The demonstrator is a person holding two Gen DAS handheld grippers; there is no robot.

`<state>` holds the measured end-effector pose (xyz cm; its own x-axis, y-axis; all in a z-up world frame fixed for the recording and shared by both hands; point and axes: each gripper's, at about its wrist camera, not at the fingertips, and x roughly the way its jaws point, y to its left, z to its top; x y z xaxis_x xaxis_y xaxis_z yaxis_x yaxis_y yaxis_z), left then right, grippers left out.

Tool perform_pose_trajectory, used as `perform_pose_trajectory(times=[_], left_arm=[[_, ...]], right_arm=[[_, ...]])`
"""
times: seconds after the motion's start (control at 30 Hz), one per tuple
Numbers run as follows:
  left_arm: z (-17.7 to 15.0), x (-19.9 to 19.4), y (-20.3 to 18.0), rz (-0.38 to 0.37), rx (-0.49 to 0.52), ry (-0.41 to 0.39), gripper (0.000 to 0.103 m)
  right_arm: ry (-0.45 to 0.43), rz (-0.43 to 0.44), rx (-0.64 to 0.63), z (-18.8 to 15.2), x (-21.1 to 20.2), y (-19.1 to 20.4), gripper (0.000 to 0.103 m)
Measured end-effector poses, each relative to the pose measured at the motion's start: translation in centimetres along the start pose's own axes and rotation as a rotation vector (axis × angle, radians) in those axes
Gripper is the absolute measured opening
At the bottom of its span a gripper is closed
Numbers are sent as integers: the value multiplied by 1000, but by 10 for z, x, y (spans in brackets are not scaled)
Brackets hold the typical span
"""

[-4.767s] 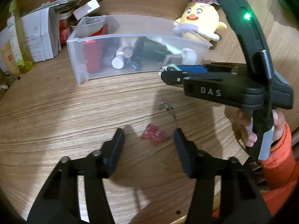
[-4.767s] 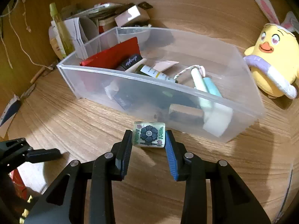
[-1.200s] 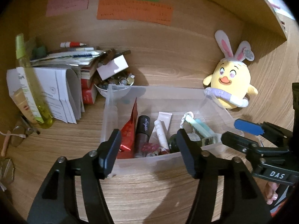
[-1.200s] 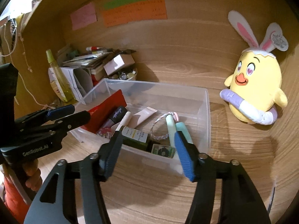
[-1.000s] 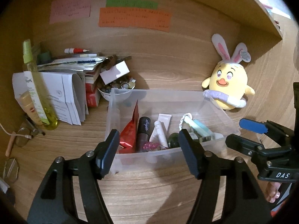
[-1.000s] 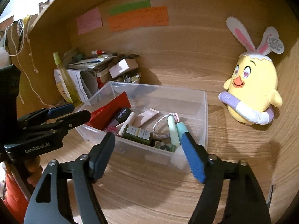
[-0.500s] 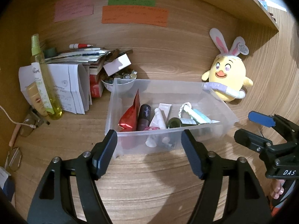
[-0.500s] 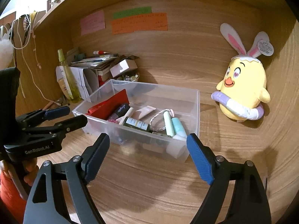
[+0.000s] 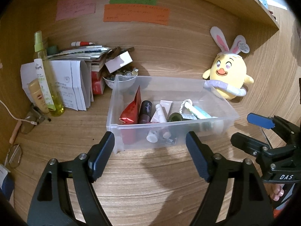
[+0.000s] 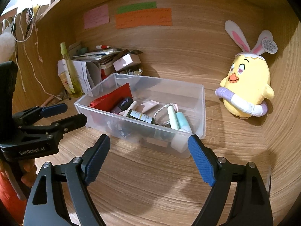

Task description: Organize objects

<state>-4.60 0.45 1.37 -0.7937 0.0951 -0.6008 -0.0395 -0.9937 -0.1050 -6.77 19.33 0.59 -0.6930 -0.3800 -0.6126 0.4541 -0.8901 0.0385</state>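
Note:
A clear plastic bin (image 9: 161, 80) (image 10: 202, 113) stands on the wooden desk, holding a red pouch (image 9: 131, 109), a dark tube (image 9: 145, 109), a white tube (image 9: 159, 113), a dark green bottle (image 10: 140, 116) and pale green and blue tubes (image 10: 178, 120). My left gripper (image 9: 150, 154) hangs short of the bin's near wall, its jaws opening with nothing between them. My right gripper (image 10: 148, 152) stands open and empty before the bin's near corner. Each gripper shows in the other's view, the right gripper (image 9: 252, 130) at the right edge and the left gripper (image 10: 62, 113) at the left.
A yellow plush chick (image 9: 227, 75) (image 10: 248, 90) with rabbit ears sits right of the bin against the back wall. Left of the bin are stacked papers and boxes (image 9: 75, 79), a yellow spray bottle (image 9: 47, 79), a small bowl (image 9: 122, 77) and glasses (image 9: 28, 120). Sticky notes (image 9: 135, 13) hang on the wall.
Both grippers have drawn back from the bin, which now looks smaller and farther. Both pairs of jaws have spread wider. The bin's contents have not moved.

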Motion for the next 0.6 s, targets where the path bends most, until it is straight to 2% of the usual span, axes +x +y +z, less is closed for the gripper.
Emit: perform_pose_trajectory(times=[0.43,0.6], left_arm=[[0,-3,-3,5,13,-12,83],[0,-5,-5,3,15,-16,87]], right_arm=[[-5,-1,13,0,-2,-2,83],[-9,0,19,0,-4,-4,83]])
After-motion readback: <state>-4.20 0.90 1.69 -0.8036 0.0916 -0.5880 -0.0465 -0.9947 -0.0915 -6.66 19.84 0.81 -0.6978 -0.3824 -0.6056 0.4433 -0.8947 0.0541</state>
